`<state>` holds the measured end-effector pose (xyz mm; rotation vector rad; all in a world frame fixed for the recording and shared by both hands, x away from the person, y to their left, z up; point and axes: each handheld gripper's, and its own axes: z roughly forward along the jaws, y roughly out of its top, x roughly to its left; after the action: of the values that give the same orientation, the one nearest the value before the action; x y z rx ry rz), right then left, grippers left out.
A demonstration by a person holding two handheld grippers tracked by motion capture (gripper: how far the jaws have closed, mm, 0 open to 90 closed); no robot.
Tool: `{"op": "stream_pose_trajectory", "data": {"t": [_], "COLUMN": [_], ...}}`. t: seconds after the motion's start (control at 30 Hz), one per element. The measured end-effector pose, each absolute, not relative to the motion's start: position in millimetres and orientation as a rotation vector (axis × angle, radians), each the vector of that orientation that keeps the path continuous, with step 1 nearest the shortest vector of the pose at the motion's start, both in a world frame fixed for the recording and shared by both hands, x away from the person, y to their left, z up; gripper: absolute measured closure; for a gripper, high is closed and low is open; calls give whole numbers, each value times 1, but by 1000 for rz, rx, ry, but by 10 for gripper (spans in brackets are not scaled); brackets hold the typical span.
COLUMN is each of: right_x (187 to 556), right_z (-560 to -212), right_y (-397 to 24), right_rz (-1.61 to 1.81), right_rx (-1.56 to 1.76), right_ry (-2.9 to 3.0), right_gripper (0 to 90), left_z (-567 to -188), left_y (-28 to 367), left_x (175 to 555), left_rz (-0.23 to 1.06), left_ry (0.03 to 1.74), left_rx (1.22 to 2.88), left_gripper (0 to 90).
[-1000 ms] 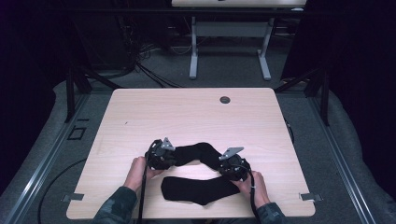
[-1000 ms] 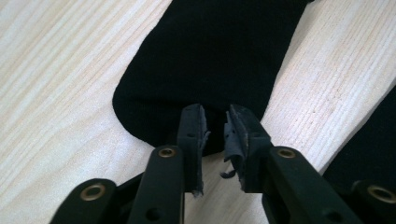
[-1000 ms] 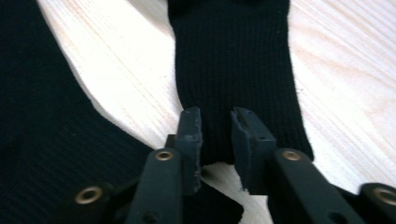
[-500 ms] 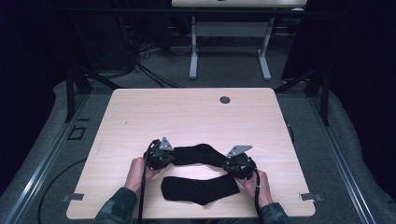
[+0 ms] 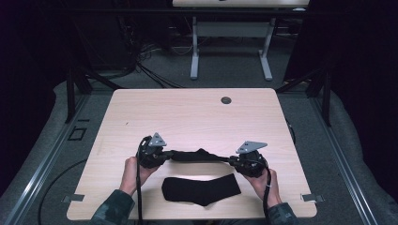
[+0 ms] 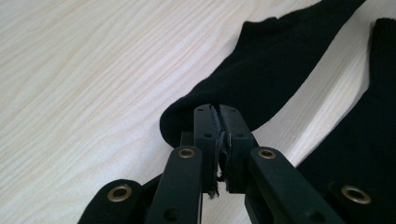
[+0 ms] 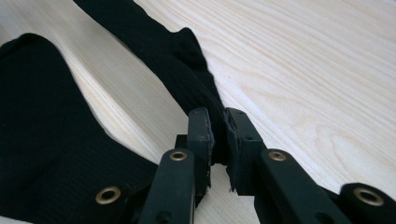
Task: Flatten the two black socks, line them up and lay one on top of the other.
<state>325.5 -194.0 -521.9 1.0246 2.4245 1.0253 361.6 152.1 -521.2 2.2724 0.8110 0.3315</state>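
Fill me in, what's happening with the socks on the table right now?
A person holds one black sock stretched between two hand-held grippers. The left gripper is clamped on one end, the right gripper on the other. The sock is pulled into a band just above the wooden table. A second black sock lies flat on the table, nearer the person.

Both socks, the held sock (image 6: 261,79) and the flat sock (image 5: 202,190), are matt black ribbed knit cloth. The surface (image 5: 187,112) is pale, smooth wood-grain laminate. Each tool (image 6: 218,122) has matt black jaws with brass-coloured rivets.
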Motion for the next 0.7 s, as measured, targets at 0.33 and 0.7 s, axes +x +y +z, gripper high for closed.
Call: {"op": "stream_pose_trajectory", "data": {"t": [0.33, 0.7], "right_x": [303, 386], "right_z": [-507, -533], "right_y": [-199, -197], "right_rz": [1083, 945], "right_rx": [998, 1252], "right_ry": [2462, 2513], "right_gripper": [805, 647], "left_z": [-506, -522], "left_y": [162, 161], "left_x": [327, 395], "left_rz": [207, 98], "left_ry": [839, 1066], "left_rx": [2229, 2234], "left_gripper": [861, 544]}}
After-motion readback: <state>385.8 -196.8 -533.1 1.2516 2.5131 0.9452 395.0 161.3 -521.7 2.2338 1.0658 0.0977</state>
